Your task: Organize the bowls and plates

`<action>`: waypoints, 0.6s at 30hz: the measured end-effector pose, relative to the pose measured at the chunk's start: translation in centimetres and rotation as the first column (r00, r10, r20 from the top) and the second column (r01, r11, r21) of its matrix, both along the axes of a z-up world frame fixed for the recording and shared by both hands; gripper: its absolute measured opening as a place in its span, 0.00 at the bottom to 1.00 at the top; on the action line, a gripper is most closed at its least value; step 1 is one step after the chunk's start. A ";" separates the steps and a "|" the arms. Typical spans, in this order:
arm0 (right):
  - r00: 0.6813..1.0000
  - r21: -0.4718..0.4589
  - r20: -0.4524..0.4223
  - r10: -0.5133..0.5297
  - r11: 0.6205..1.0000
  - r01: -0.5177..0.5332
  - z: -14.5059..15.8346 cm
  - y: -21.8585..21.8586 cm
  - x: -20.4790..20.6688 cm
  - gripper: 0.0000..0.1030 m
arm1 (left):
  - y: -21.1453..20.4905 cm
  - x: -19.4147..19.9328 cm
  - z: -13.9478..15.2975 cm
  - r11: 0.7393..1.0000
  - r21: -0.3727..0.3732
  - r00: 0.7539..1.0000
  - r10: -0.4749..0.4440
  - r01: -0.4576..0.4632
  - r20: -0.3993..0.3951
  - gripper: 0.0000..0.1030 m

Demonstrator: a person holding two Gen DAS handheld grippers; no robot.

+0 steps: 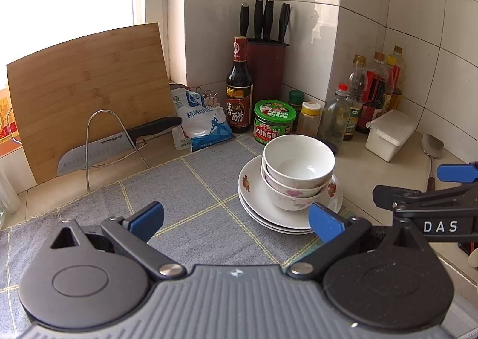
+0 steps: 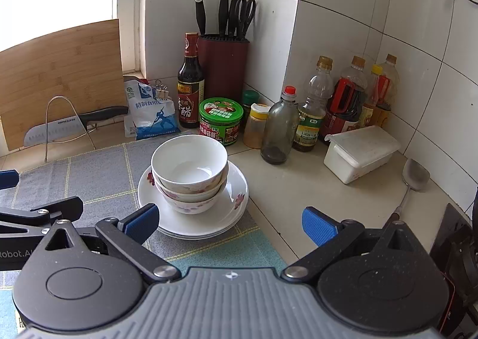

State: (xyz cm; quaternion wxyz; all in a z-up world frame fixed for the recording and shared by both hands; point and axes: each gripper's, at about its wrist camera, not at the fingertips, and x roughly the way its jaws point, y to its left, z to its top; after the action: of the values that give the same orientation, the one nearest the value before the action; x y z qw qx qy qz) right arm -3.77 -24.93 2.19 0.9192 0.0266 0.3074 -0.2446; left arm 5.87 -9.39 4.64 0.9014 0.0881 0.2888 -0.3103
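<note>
Three white bowls (image 1: 298,165) (image 2: 189,170) with pink flower prints sit nested on a stack of white floral plates (image 1: 254,207) (image 2: 233,204), at the right edge of a grey checked mat (image 1: 179,204) (image 2: 98,177). My left gripper (image 1: 236,222) stands open above the mat, its right pad close to the plates' front rim, nothing between its fingers. My right gripper (image 2: 230,224) is open too, just in front of the plates, its left pad near their rim. Each gripper shows at the edge of the other's view.
Behind the stack stand a green jar (image 2: 221,120), a vinegar bottle (image 2: 190,85), a knife block (image 2: 224,61), a salt bag (image 2: 151,113) and several oil bottles (image 2: 343,105). A white lidded box (image 2: 361,153) and metal spatula (image 2: 413,180) lie right. A cutting board (image 1: 89,94) and knife (image 1: 119,141) stand left.
</note>
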 end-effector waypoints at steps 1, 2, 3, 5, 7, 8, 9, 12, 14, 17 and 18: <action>1.000 0.001 0.001 0.000 1.000 0.000 0.0 0.0 0.0 1.00 | 0.0 0.0 0.0 1.000 -0.001 1.000 0.000 0.000 0.000 0.99; 1.000 0.003 0.001 -0.001 1.000 0.001 0.0 0.0 0.0 1.00 | 0.0 0.0 0.0 1.000 0.000 1.000 0.000 0.000 0.001 0.99; 1.000 0.003 -0.001 0.000 1.000 0.000 0.0 0.0 0.0 1.00 | 0.0 0.1 0.0 1.000 0.001 1.000 0.000 0.000 0.001 0.99; 1.000 0.000 0.001 -0.001 1.000 0.001 0.0 0.0 0.1 1.00 | 0.0 0.1 0.0 1.000 0.000 1.000 0.000 0.000 0.001 1.00; 1.000 -0.002 0.000 -0.001 1.000 0.001 0.0 0.0 0.1 1.00 | 0.0 0.1 0.0 1.000 0.000 1.000 0.002 -0.002 -0.001 0.99; 1.000 -0.002 0.002 -0.001 1.000 0.001 0.0 0.0 0.1 1.00 | 0.0 0.1 0.0 1.000 -0.001 1.000 0.002 -0.002 0.000 0.99; 1.000 -0.003 0.001 -0.001 1.000 0.001 0.0 0.0 0.1 1.00 | 0.1 0.1 0.0 1.000 -0.001 1.000 0.004 -0.004 -0.001 0.99; 1.000 -0.004 0.001 0.000 1.000 0.000 0.0 0.0 0.1 1.00 | 0.0 0.1 0.0 1.000 -0.001 1.000 0.006 -0.006 -0.003 0.99; 1.000 -0.004 0.001 -0.001 1.000 0.001 0.0 0.0 0.1 1.00 | 0.1 0.1 0.0 1.000 -0.002 1.000 0.007 -0.007 -0.004 0.99; 1.000 -0.005 0.000 -0.001 1.000 0.001 0.0 0.0 0.2 1.00 | 0.2 0.2 -0.1 1.000 -0.007 1.000 0.008 -0.008 -0.008 1.00; 1.000 -0.008 0.000 0.000 1.000 0.000 0.0 0.1 0.1 1.00 | 0.2 0.2 -0.1 1.000 -0.007 1.000 0.009 -0.009 -0.009 0.99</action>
State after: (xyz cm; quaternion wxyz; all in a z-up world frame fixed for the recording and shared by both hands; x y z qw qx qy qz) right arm -3.63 -24.86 2.22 0.9192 0.0230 0.3065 -0.2460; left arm 6.09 -9.21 4.50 0.9018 0.0820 0.2921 -0.3079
